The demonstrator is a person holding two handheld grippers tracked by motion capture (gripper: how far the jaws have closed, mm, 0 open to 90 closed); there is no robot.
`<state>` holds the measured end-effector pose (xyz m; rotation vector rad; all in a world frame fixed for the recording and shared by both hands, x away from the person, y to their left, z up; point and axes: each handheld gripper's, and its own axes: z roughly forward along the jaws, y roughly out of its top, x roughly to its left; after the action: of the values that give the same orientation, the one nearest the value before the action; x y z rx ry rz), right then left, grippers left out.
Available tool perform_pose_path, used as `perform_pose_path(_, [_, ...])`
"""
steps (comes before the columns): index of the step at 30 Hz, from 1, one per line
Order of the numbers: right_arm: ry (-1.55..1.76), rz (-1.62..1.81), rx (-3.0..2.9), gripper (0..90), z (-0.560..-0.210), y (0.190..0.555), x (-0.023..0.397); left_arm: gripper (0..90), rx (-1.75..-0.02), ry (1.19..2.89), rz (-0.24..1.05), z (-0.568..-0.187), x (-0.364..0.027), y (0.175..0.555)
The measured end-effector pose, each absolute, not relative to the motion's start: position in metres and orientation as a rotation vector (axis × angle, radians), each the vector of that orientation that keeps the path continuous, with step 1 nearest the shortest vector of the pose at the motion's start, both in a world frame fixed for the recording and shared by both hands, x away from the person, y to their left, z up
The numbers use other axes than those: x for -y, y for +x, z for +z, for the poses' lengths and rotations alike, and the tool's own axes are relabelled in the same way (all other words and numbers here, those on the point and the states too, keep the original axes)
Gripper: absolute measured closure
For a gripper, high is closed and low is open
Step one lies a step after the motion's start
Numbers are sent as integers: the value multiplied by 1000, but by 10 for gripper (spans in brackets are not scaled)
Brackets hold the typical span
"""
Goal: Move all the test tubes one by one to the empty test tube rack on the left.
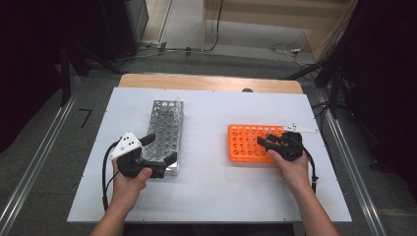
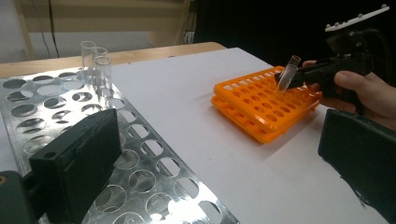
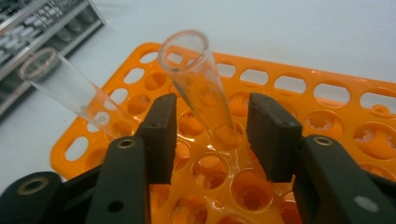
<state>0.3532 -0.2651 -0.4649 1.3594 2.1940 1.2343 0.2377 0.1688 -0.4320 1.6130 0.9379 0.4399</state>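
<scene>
A clear glass test tube (image 3: pixel 205 88) is being seen standing tilted in a hole of the orange rack (image 3: pixel 327 116), its long axis leaning away, directly between the parted jaws of the right gripper (image 3: pixel 212 135), neither pad touching it; a second tube (image 3: pixel 70 93) is leaning just beside. The left gripper (image 1: pixel 157 150) is being held wide open and empty over the near end of the metal rack (image 1: pixel 167 123), well apart from the tubes.

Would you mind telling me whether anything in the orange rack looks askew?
Yes: two glass test tubes lean at a slant in the orange rack rather than standing upright. The right tongs sit open around one of them.
</scene>
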Motion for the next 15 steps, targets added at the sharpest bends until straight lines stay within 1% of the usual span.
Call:
perform_pose_path(9, [1335, 1187, -2110, 731, -470, 348, 263, 0, -944, 1615, 437, -434, -169, 238])
perform_pose_path(15, [1314, 1210, -2088, 736, -470, 346, 266, 0, -936, 1617, 434, -434, -167, 237])
